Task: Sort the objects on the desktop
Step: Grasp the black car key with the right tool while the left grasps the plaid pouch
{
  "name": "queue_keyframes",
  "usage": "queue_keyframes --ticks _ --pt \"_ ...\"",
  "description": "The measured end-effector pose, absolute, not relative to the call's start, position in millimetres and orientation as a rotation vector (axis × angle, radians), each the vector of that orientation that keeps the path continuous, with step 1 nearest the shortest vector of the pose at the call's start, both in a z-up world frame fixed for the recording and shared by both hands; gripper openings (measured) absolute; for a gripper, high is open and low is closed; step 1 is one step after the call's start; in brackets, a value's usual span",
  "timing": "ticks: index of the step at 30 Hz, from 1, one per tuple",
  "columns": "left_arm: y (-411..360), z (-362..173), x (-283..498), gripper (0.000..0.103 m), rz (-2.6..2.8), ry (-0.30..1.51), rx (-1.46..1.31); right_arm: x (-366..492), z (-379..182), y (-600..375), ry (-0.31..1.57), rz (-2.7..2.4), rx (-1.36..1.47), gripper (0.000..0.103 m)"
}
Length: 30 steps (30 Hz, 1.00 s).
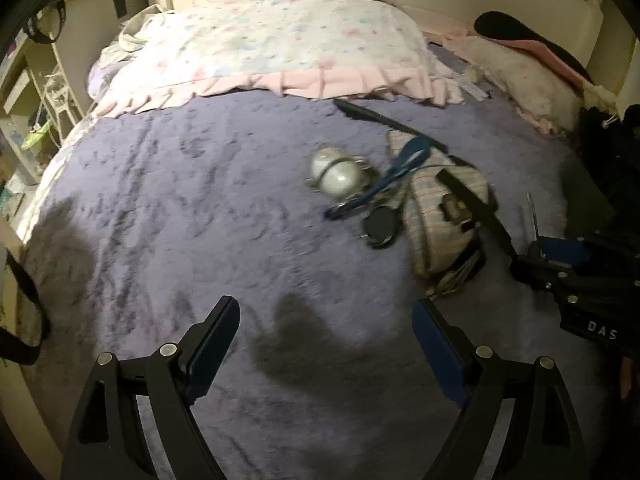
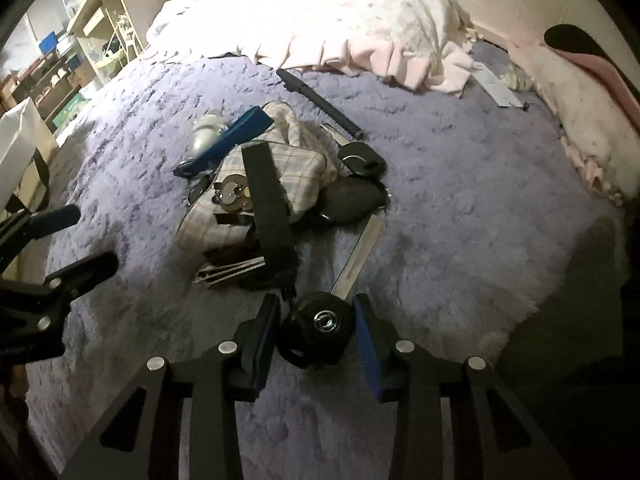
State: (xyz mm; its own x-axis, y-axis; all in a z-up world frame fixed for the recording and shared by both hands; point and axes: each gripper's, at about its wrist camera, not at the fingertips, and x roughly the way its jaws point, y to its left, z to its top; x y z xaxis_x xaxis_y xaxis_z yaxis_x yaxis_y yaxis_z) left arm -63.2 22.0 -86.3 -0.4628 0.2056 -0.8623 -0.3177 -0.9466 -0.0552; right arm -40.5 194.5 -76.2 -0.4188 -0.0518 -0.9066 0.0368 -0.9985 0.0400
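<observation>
Right hand-held gripper (image 2: 316,334) sits closest to the lens, its two pads closed on the black head of a car key (image 2: 318,330); the silver blade points away toward the pouch. Key head is off the blanket (image 2: 460,208), as far as the angle shows.

Plaid pouch (image 2: 276,172) lies mid-bed on the purple blanket, the landmark for the rest:
- black strap (image 2: 266,204) draped across the pouch, running toward the right gripper
- bear charm (image 2: 232,194) on the pouch's near-left face
- blue strap (image 2: 230,140) crossing its far-left corner
- white round object (image 1: 338,174) just left of the pouch (blurred, cannot identify)
- black pen (image 2: 320,100) beyond the pouch, lying at an angle
- second black key (image 2: 362,160) touching its right edge
- black disc (image 1: 380,226) at its near-left side

Left hand-held gripper (image 1: 326,344) hovers over bare blanket, near-left of the pouch, jaws spread wide, holding nothing.

Pink-frilled quilt (image 1: 280,52) lies far beyond the pouch.
</observation>
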Motion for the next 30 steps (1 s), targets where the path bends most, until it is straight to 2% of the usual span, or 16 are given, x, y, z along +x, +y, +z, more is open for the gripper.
queue_keyframes --ticks 7,13,16,22,30 --pt "61 -93 -68 0.088 2.317 0.035 -1.411 -36 -48 218 -0.115 -2.708 1.633 0.034" --pt "108 -108 -69 0.088 2.289 0.217 -1.423 -34 -26 224 -0.141 -2.751 1.556 0.034" --pt "122 -117 -70 0.075 2.253 0.251 -1.446 -34 -24 227 -0.165 -2.758 1.545 0.034" --pt "121 -122 -76 0.072 2.269 0.215 -1.448 -34 -28 232 -0.187 -2.745 1.573 0.035" --pt "127 -127 -79 0.072 2.278 0.276 -1.418 -38 -27 224 -0.168 -2.72 1.565 0.035"
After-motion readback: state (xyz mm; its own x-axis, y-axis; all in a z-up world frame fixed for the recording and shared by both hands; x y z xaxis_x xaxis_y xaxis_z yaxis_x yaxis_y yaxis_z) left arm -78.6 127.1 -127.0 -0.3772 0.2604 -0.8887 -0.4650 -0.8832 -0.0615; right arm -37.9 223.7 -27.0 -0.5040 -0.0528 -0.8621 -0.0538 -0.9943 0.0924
